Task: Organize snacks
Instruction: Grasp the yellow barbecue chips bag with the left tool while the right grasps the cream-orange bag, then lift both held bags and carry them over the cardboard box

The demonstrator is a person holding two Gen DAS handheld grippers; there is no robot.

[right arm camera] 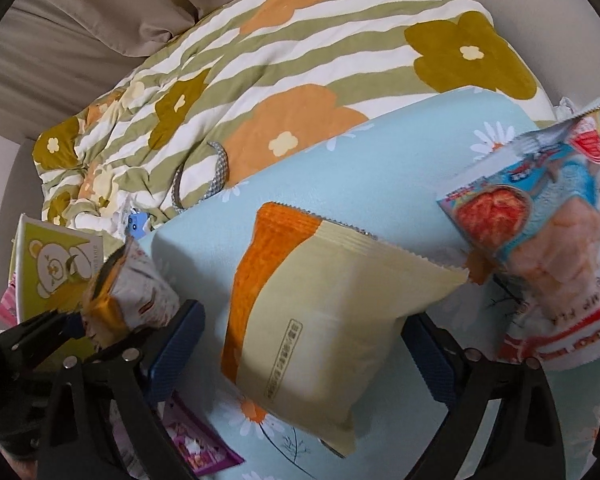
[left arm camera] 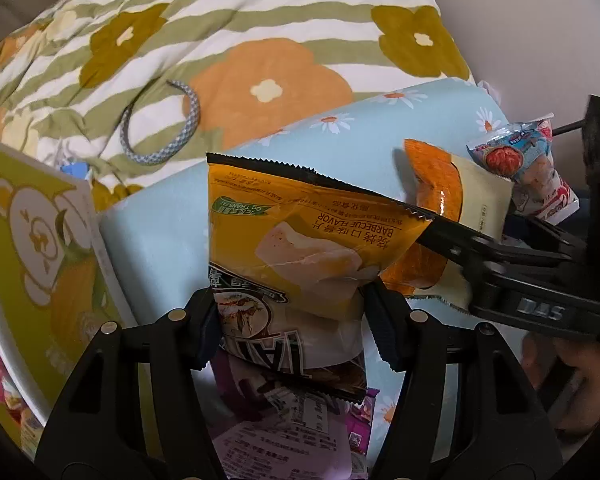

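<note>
My left gripper (left arm camera: pixel 296 328) points steeply down and is shut on a yellow barbecue chips bag (left arm camera: pixel 300 232), its pads pinching the bag's lower half. The right wrist view shows this gripper (right arm camera: pixel 92 328) and chips bag (right arm camera: pixel 128 292) at the left edge. My right gripper (right arm camera: pixel 304 352) is open, its blue pads either side of a cream and orange snack bag (right arm camera: pixel 320 320) lying on the blue daisy pillow (right arm camera: pixel 380 168). I see no pad pressing it. A red and blue shrimp snack bag (right arm camera: pixel 540 232) lies to the right.
A green bear-print box (left arm camera: pixel 32 240) stands at the left. A purple packet (right arm camera: pixel 196 440) and a pale printed packet (left arm camera: pixel 280 440) lie under the grippers. A flowered quilt (left arm camera: pixel 260 40) with a grey hair band (left arm camera: pixel 172 132) fills the back. A hand (left arm camera: pixel 580 380) holds the right gripper.
</note>
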